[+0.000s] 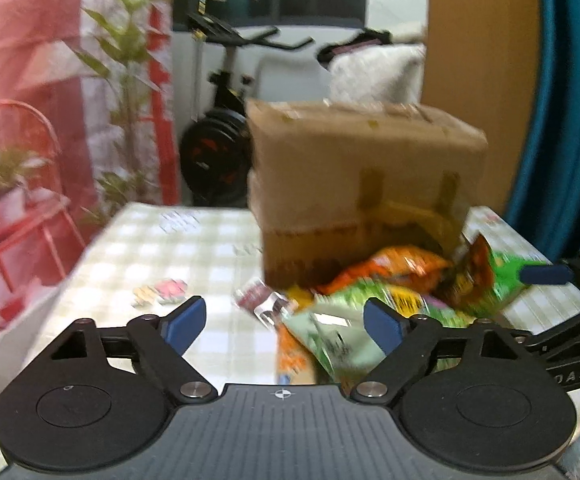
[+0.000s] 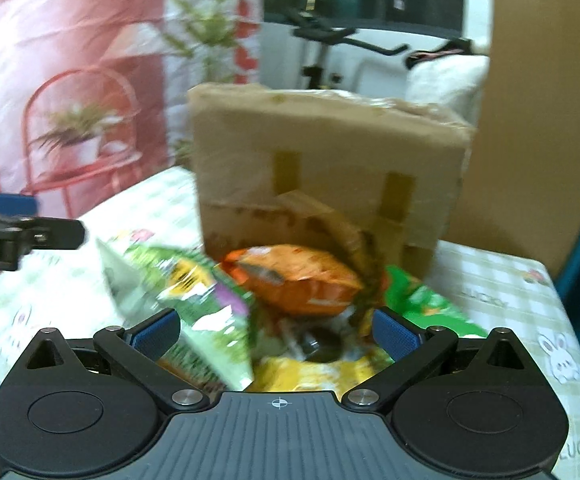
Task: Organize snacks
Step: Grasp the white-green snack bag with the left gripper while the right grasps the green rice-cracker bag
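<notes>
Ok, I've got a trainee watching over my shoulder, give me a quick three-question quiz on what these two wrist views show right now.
1. True or false: the left hand-held gripper is shut on a snack bag.
2. Which thing stands behind the pile of snack bags? A) a plastic basket B) a cardboard box C) a metal tin
3. Fill in: the orange bag lies right in front of the box, and the table is covered by a green and white ______ cloth.

Key
1. False: both its fingers are spread and nothing is between them; the right hand-held gripper is open too.
2. B
3. checked
</notes>
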Motion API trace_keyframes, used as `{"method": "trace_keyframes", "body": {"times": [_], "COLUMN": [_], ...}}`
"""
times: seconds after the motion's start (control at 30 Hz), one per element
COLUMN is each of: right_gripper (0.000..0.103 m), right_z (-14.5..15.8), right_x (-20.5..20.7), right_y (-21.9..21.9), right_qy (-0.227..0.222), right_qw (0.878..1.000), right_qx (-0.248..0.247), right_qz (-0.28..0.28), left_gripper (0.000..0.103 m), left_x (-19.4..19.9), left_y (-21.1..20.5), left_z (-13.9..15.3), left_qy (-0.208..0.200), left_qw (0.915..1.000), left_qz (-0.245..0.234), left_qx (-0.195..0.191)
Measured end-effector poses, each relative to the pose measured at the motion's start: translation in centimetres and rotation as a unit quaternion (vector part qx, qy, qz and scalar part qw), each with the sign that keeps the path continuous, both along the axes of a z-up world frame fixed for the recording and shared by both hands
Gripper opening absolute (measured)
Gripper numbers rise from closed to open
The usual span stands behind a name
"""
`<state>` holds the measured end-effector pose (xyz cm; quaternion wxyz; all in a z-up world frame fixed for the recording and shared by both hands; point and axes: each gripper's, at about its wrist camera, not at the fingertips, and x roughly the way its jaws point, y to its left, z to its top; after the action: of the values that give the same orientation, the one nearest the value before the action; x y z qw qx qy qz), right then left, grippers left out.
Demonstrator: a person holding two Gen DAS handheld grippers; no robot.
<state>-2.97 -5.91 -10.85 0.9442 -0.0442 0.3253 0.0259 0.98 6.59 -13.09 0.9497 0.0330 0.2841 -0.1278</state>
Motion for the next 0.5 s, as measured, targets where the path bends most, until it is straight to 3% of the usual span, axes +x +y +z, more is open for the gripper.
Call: {"method": "trace_keyframes", "body": {"times": [0.13, 0.5], "right_gripper": [0.094, 0.064], "right_z": [-0.9, -2.5], "right_x": [-0.1, 1.7], "right_y": [1.1, 0.6], "right_qy": [0.016, 0.044], "right_qw": [1.0, 0.997], "right_qx": [-0.001, 0.028], "right_qz": [0.027, 0.065], "left_gripper": [0.084, 0.078], "left_x": [0.4, 2.1], "left_y": [-0.4, -1.2], "left_z": [-1.4, -3.6], "left_qy": [0.01, 0.026], "left_qw": [0.9993, 0.9934], "left_qz": [-0.036, -0.108], "left_qx": [-0.005, -0.026]}}
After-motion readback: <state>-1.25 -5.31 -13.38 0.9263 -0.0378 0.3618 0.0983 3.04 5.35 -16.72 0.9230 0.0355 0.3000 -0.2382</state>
